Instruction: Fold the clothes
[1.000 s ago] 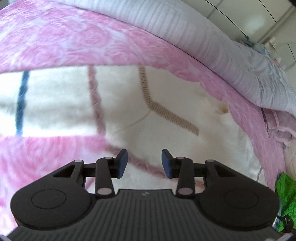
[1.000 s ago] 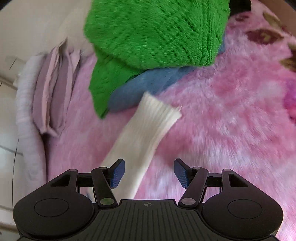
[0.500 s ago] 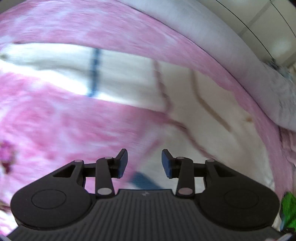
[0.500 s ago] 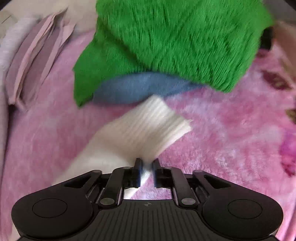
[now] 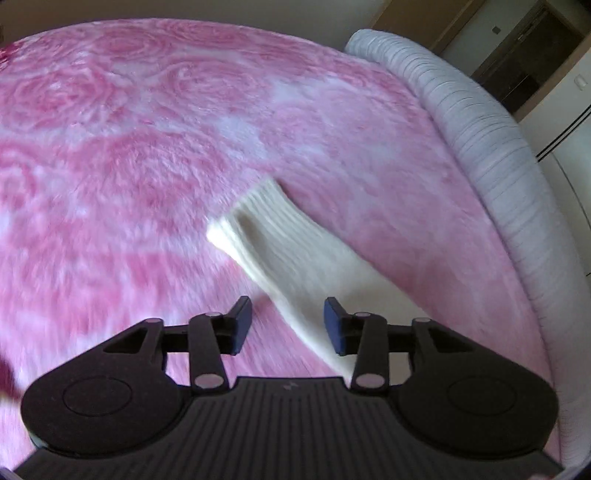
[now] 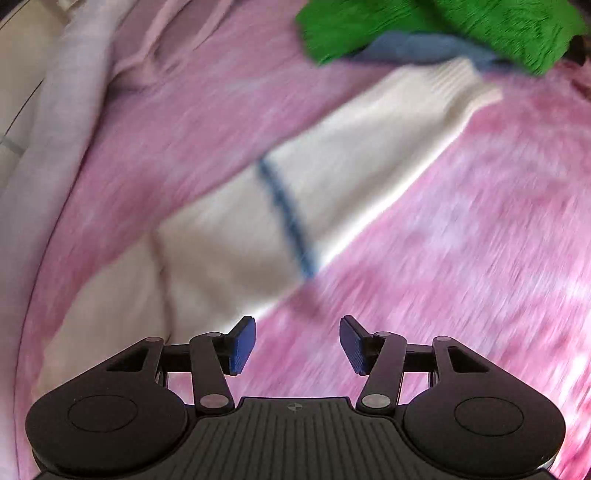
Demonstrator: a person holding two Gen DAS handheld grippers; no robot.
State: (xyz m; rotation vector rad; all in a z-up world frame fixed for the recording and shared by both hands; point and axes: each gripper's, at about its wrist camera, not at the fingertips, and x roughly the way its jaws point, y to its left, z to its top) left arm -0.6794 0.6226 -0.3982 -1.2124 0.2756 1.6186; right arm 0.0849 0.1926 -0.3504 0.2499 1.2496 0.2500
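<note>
A cream knitted sweater lies spread on a fluffy pink blanket. In the left wrist view one sleeve with a ribbed cuff [image 5: 266, 225] stretches away from me, and my left gripper [image 5: 287, 325] is open just above the sleeve's near part. In the right wrist view the other sleeve [image 6: 332, 166], crossed by a dark blue stripe [image 6: 284, 214], runs up to its ribbed cuff [image 6: 454, 81]. My right gripper [image 6: 297, 343] hangs open over the pink blanket [image 6: 443, 258] beside that sleeve, with nothing between its fingers. This view is blurred by motion.
A green knit garment [image 6: 424, 26] lies on a blue garment [image 6: 413, 50] past the right cuff. A pale ribbed bolster [image 5: 491, 147] borders the bed on the right in the left wrist view and appears as a pale edge [image 6: 62, 122] in the right wrist view.
My right gripper closed on the cuff, then let go and pulled back along the sleeve. My left gripper swung left from the sweater's body out to the other sleeve's cuff.
</note>
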